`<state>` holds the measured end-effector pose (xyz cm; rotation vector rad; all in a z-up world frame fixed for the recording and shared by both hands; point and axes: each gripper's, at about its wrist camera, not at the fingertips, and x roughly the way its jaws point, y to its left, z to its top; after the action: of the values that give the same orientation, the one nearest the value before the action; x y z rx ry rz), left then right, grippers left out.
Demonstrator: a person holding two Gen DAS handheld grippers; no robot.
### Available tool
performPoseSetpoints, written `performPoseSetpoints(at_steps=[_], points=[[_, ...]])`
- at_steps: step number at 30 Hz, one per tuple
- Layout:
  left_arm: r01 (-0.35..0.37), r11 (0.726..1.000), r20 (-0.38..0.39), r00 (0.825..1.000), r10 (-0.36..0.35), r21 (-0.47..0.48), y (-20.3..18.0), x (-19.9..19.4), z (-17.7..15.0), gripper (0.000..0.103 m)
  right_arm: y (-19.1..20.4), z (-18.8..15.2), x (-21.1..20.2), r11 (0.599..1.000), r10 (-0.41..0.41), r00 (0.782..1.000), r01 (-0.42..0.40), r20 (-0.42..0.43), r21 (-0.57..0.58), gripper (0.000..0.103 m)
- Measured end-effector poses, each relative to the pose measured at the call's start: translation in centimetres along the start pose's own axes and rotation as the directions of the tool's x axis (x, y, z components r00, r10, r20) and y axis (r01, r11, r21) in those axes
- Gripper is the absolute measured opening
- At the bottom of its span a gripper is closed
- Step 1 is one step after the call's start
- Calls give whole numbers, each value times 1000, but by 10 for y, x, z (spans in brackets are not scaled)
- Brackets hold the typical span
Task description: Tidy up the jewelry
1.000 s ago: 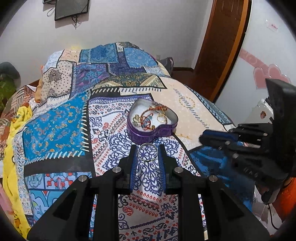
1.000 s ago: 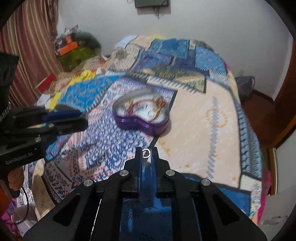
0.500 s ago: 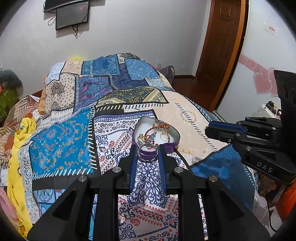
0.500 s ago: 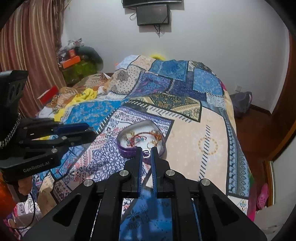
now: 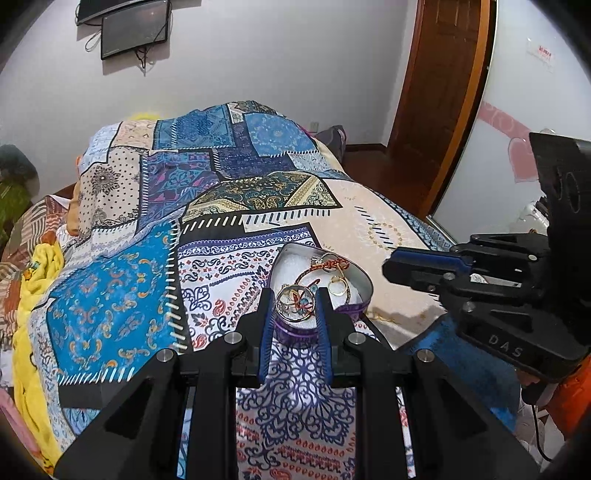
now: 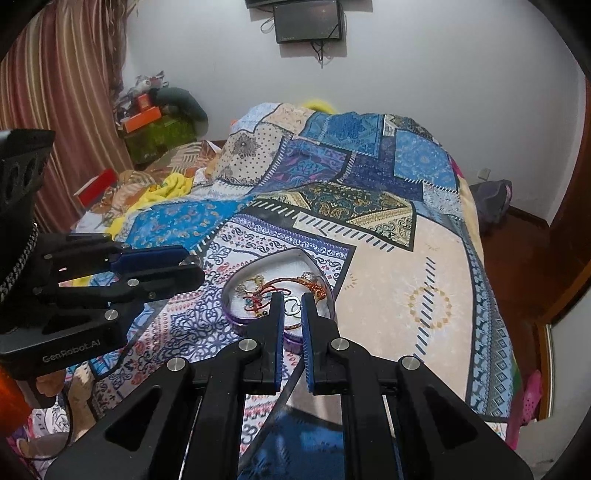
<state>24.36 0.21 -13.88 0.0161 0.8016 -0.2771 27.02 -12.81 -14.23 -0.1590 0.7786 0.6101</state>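
Note:
A purple heart-shaped tin [image 5: 360, 282] [image 6: 231, 314] lies open on the patchwork bedspread and holds several bracelets and rings. My left gripper [image 5: 295, 304] is shut on a silver bangle [image 5: 295, 303] and holds it above the tin's near edge. My right gripper [image 6: 293, 306] is shut on a small silver ring [image 6: 293, 305], also above the tin. Each gripper shows in the other's view: the right one [image 5: 424, 260] at the right, the left one [image 6: 162, 264] at the left.
The patchwork bedspread [image 5: 229, 206] covers the whole bed. A yellow cloth [image 5: 33, 280] lies along its left side. A wooden door [image 5: 439, 92] stands at the right and a screen [image 6: 308, 20] hangs on the far wall. Clutter [image 6: 155, 122] sits in the far left corner.
Both grippers have risen and pulled back from the bed while keeping their hold, so the tin looks smaller and lies under the fingertips. The bangle and the ring stay gripped.

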Motion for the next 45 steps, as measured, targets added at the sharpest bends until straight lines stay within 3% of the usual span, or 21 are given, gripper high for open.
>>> performPoseSetpoints(at_steps=[23, 37, 45], points=[[55, 998, -99, 994, -54, 2, 10, 65, 13, 21, -9, 3, 48, 998, 64, 991, -65, -115, -12, 8], [40, 999, -65, 997, -40, -13, 13, 48, 16, 21, -8, 3, 50, 998, 56, 987, -58, -148, -8, 8], [2, 999, -30, 1000, -3, -34, 16, 21, 19, 21, -1, 9, 23, 999, 46, 993, -47, -113, -5, 9]])
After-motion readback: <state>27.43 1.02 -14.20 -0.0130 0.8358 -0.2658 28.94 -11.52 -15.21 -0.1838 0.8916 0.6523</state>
